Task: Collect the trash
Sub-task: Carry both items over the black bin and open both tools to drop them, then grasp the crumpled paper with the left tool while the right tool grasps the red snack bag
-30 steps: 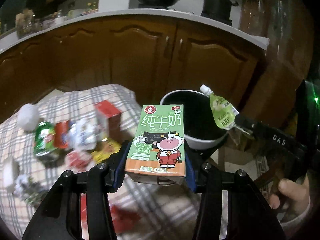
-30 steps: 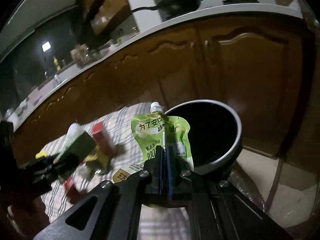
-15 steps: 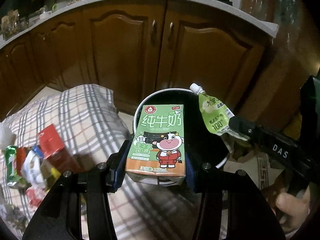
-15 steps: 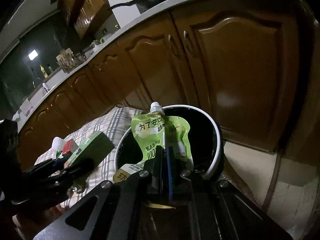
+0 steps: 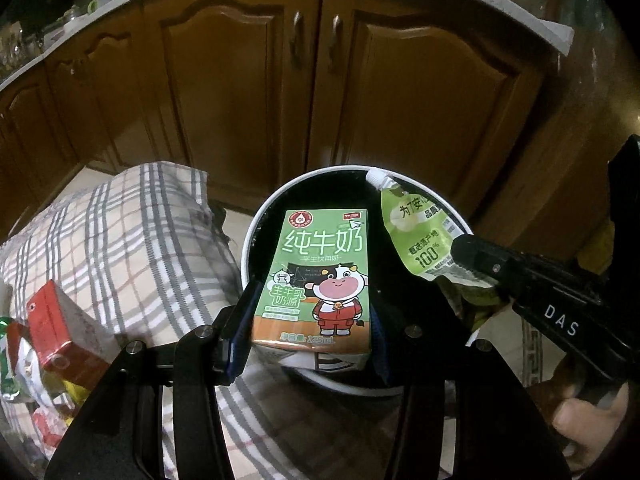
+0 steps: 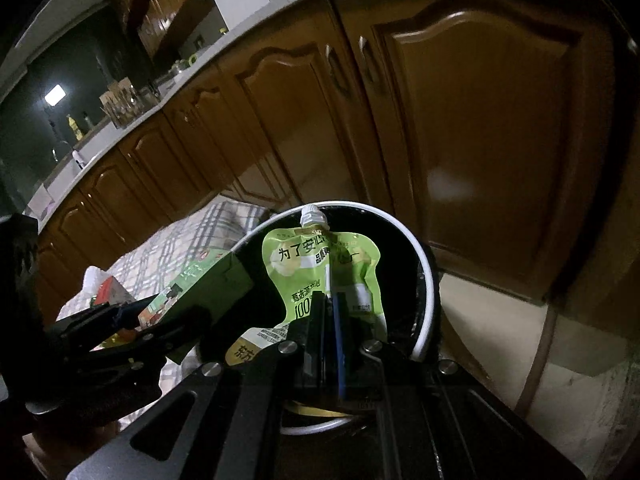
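Observation:
My left gripper [image 5: 308,332] is shut on a green milk carton [image 5: 316,280] with a cartoon cow and holds it upright over the open trash bin [image 5: 256,224], white-rimmed and black inside. My right gripper [image 6: 329,312] is shut on a green spouted drink pouch [image 6: 320,268] and holds it over the same bin [image 6: 424,264]. The pouch [image 5: 416,232] and right gripper [image 5: 472,256] show at the right of the left wrist view. The carton [image 6: 200,284] and left gripper [image 6: 132,320] show at the left of the right wrist view.
A plaid cloth [image 5: 120,240] to the bin's left carries a red carton [image 5: 56,328] and several wrappers [image 5: 16,368]. Brown cabinet doors [image 5: 320,80] stand close behind the bin. Pale tiled floor [image 6: 500,320] lies to the right.
Both grippers have moved forward and right with their loads, from beside the pile on the cloth to over the bin's mouth. The bin now fills more of both views.

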`<state>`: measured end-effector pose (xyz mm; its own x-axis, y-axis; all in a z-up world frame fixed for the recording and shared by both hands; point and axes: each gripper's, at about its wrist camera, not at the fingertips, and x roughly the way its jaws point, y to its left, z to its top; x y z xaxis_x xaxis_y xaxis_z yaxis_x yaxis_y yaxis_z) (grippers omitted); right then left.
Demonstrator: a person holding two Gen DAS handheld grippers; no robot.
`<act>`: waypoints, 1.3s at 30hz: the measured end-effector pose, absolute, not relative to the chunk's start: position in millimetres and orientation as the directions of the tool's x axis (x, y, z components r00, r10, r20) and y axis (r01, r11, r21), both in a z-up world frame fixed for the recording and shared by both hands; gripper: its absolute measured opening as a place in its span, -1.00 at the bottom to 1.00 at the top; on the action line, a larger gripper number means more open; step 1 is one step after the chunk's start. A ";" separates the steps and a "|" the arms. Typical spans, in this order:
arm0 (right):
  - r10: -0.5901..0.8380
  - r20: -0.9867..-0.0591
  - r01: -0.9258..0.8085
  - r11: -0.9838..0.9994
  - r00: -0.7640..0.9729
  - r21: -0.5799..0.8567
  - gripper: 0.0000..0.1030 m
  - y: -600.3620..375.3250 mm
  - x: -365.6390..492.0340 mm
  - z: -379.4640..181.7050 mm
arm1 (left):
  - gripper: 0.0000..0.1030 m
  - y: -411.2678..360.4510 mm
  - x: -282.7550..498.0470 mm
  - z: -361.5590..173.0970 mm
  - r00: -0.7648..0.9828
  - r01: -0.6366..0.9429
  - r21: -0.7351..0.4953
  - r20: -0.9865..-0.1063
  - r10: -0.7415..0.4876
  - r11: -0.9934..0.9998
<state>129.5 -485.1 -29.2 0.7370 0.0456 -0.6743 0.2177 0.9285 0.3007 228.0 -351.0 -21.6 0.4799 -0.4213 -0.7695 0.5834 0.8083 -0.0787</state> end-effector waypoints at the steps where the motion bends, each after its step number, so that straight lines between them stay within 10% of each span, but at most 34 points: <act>1: 0.049 -0.677 0.218 0.928 0.734 0.304 -0.92 -486.0 131.9 -29.4 | -0.07 -352.4 229.4 -22.8 0.475 0.585 -0.082 -0.772 -0.422 0.807; 9: 0.057 -0.673 0.244 0.907 0.737 0.344 -0.72 -496.9 137.6 -31.4 | 0.27 -354.0 230.5 -21.8 0.470 0.582 -0.102 -0.767 -0.436 0.806; 20: 0.097 -0.582 0.210 0.875 0.807 0.437 0.56 -480.8 99.7 -24.5 | 0.46 -289.9 181.2 -5.1 0.539 0.537 -0.153 -0.694 -0.477 0.829; 39: 0.293 -0.560 0.014 0.878 0.775 0.479 0.67 -362.0 58.0 -26.6 | 0.47 -125.7 121.3 -0.6 0.649 0.335 -0.217 -0.652 -0.392 0.917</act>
<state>58.0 -362.0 -26.6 0.7753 0.2930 -0.5595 0.0142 0.8776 0.4792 121.3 -125.7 -0.6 0.6494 -0.3917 -0.6518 0.3350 0.9168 -0.2171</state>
